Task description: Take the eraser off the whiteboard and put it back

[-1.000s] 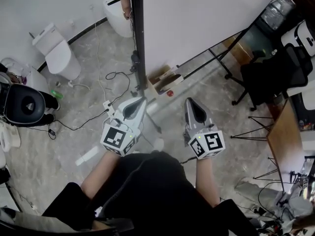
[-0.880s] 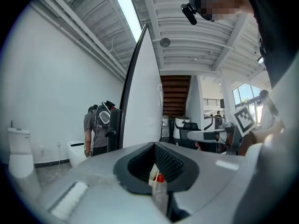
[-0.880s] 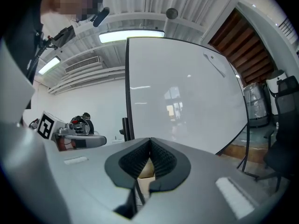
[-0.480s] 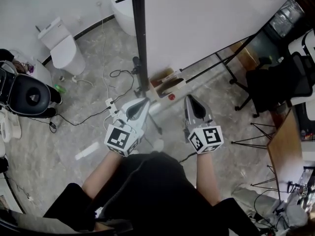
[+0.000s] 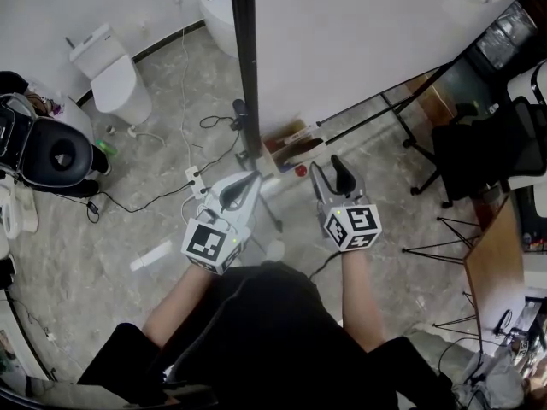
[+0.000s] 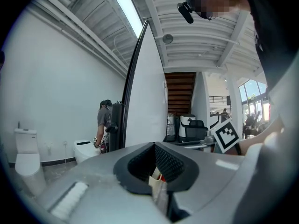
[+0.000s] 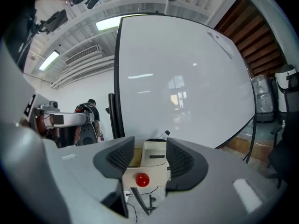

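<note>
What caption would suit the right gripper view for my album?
Right tool, jaws just opening with nothing gripped, aimed at a white block in the tray below the whiteboard.

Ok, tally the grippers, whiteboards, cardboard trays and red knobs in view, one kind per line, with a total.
Grippers: 2 (left gripper, right gripper)
Whiteboard: 1
Cardboard tray: 1
Red knob: 1
Total: 5
</note>
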`<act>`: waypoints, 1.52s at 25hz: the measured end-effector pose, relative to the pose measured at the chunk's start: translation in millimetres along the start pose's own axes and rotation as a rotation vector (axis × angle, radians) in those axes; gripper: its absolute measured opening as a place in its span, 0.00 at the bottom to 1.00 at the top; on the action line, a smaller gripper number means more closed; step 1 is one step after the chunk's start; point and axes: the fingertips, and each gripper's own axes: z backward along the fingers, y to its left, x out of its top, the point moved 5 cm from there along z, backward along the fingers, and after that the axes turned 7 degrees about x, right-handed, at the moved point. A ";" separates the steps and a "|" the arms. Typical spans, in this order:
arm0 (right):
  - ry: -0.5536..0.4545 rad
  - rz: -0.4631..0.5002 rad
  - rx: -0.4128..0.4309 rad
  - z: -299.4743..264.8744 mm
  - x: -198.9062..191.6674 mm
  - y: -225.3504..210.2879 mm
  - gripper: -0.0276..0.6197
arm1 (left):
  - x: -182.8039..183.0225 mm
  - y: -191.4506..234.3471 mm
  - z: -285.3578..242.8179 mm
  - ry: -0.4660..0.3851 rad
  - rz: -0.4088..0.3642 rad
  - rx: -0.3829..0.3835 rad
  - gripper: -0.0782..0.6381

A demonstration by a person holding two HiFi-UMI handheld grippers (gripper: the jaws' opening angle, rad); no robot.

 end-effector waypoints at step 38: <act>0.054 0.056 0.008 -49.4 -5.4 -4.1 0.47 | -3.7 35.1 31.4 0.029 0.003 0.094 0.12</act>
